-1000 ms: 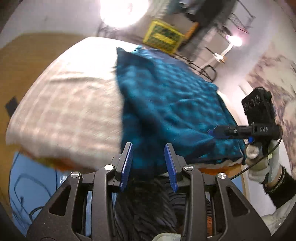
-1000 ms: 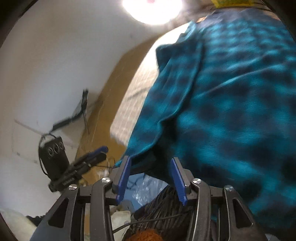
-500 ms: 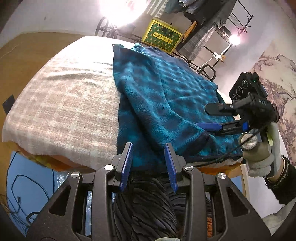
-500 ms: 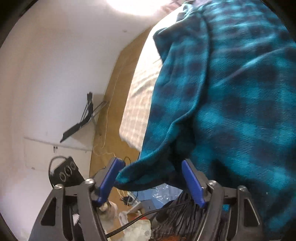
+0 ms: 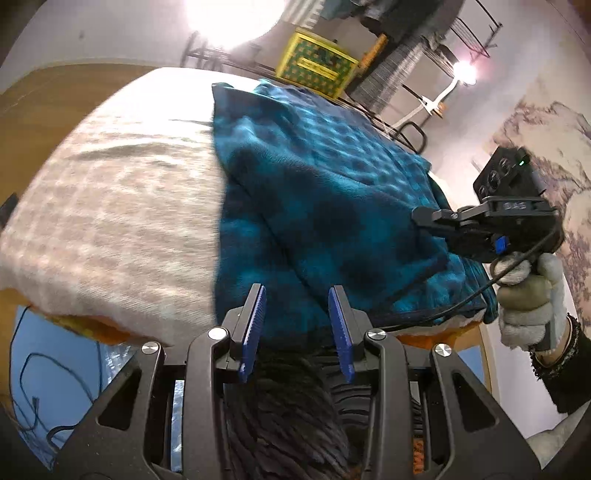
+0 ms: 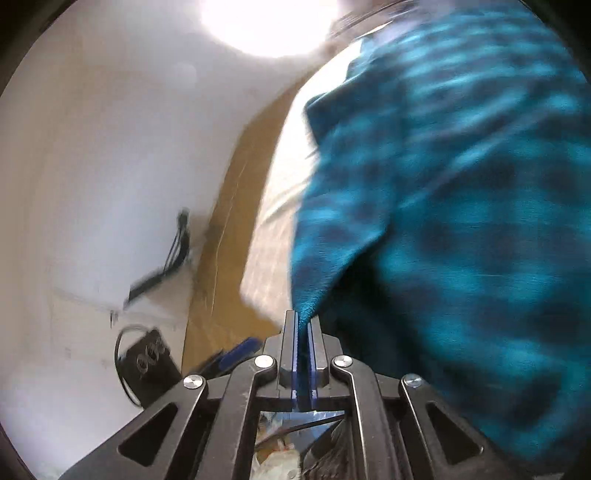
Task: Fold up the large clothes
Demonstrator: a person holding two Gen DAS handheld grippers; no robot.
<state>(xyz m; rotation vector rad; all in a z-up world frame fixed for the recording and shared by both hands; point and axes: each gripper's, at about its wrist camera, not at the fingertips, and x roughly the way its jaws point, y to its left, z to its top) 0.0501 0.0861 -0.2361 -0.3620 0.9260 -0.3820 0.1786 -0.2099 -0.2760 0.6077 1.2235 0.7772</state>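
- Nearest in the right wrist view, the right gripper (image 6: 303, 354) has its jaws pressed together on a corner of the teal checked blanket (image 6: 461, 221); the fabric runs straight up out of the pads and spreads away to the right, so this hand already has its hold.
- In the left wrist view the left gripper (image 5: 297, 332) stands partly open with nothing between its pads; the near hem of the same blanket (image 5: 332, 206) lies just ahead of and below the tips (hanging over the bed's near edge), and a dark ribbed fabric (image 5: 288, 413) sits under the gripper, not held.
- The relation that matters: the blanket's long axis runs away from both grippers toward the far end of the bed (image 5: 110, 192); the free near corner lies directly in front of the left gripper, which is the nearer of the two to it, while the right gripper (image 5: 443, 218), held in a gloved hand (image 5: 528, 299), sits at the blanket's right side.
- Judged from this, the left hand needs to close on that near hem before any fold can be carried forward.
- Counts: two grippers, one blanket, one bed; farther back one yellow crate (image 5: 317, 66) and one bright lamp (image 5: 236, 18); the racks behind are too blurred to count.
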